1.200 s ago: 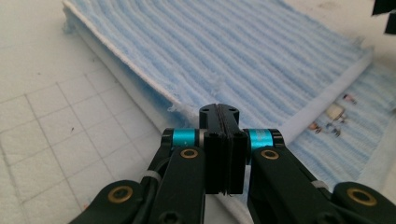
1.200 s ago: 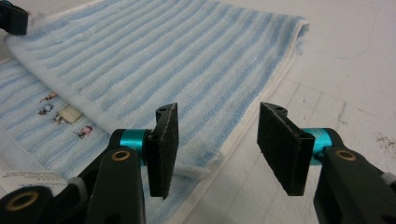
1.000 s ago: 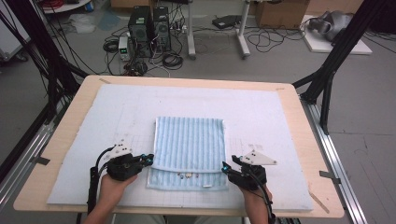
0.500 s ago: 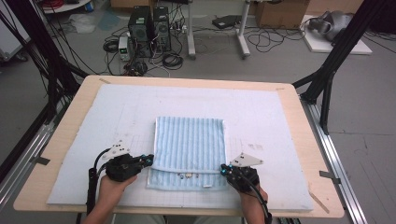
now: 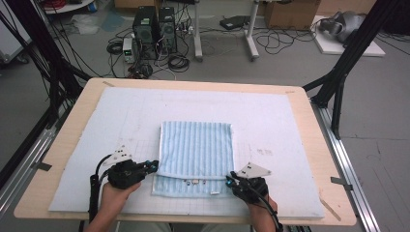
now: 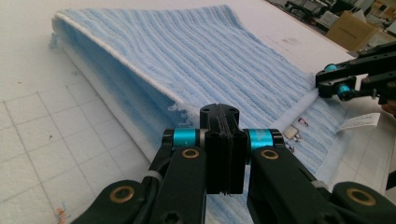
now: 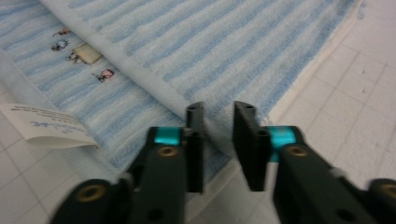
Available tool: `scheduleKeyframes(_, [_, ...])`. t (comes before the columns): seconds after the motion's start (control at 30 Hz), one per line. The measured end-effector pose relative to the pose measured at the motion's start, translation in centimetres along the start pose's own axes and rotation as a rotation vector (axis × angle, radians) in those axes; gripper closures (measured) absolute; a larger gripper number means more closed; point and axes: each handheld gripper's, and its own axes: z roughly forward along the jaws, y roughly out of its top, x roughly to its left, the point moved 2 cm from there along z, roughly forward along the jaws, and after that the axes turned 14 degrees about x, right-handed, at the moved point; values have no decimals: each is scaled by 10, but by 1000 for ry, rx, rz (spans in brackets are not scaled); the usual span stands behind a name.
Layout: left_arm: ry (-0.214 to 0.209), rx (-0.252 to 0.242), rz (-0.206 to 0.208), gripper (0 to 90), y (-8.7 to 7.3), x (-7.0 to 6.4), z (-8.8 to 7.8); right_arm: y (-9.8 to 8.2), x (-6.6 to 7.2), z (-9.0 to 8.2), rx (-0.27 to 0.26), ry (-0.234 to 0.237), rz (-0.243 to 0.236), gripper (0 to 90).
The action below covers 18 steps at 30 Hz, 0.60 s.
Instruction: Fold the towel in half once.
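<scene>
Currently I run both grippers at the near edge of the folded towel [image 5: 196,145], which lies on the white mat [image 5: 290,121].

1. Left gripper [image 5: 154,166]: in the left gripper view its jaws stand pressed together, and the raised corner of the towel's upper layer [image 6: 210,56] sits right at the tips of the left gripper [image 6: 219,112]. I read this as a closed grip on that corner. The layer ahead of the jaws is lifted clear of the lower one.

2. Right gripper [image 5: 231,175]: a second ago it stood just beside the towel's corner, apart from the cloth. It has since moved in sideways onto that corner. In the right gripper view the white hem of the towel [image 7: 210,42] runs between the tips of the right gripper [image 7: 218,109]. The narrow gap left between the jaws is filled by that hem, so I judge them clamped on it. The care label [image 7: 46,126] lies off to that gripper's left, on the mat.

3. Consequence: both near corners of the upper layer now appear held. My judgement is that the grasp step is complete and the layer is ready to be lifted and carried away from me. Confirm the right-hand grip first, as it catches little more than the hem.
</scene>
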Motion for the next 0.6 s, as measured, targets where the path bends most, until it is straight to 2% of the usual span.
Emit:
scheduleKeyframes(0.13, [-3, -4, -7, 890, -1, 2, -2, 2, 2, -1, -4, -16, -27, 876])
scheduleKeyframes(0.2, [-14, -16, -23, 890, 0, 2, -4, 2, 2, -4, -24, -14, -19, 875])
scheduleKeyframes(0.6, [-46, -22, -6, 890, -8, -7, -20, -2, 15, -37, -89, -25, -60, 875])
